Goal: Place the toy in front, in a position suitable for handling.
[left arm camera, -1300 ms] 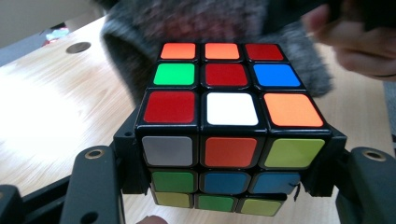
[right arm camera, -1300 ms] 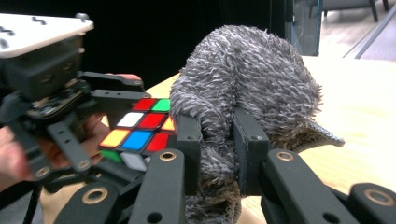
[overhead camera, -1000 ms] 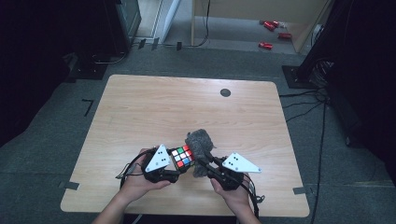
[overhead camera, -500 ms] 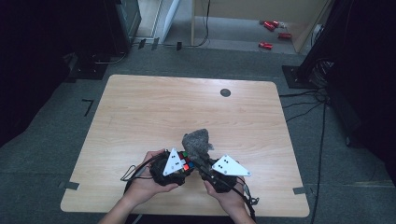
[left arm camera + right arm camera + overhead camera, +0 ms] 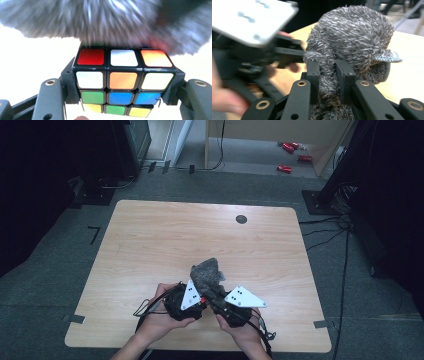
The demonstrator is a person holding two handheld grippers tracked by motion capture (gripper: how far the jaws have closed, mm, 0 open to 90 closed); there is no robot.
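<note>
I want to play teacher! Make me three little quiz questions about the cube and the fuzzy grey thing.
1. True or false: the left tool is shut on the colour cube.
2. What does the right tool pinch?
A) the fuzzy grey cloth
B) a red can
C) a cable
3. In the left gripper view, which colour is the middle sticker in the cube's top row of three?

Key: 1 true, both jaws press its sides. 2 A, the cloth bunches between the shut jaws. 3 white, between a red one and an orange one.
</note>
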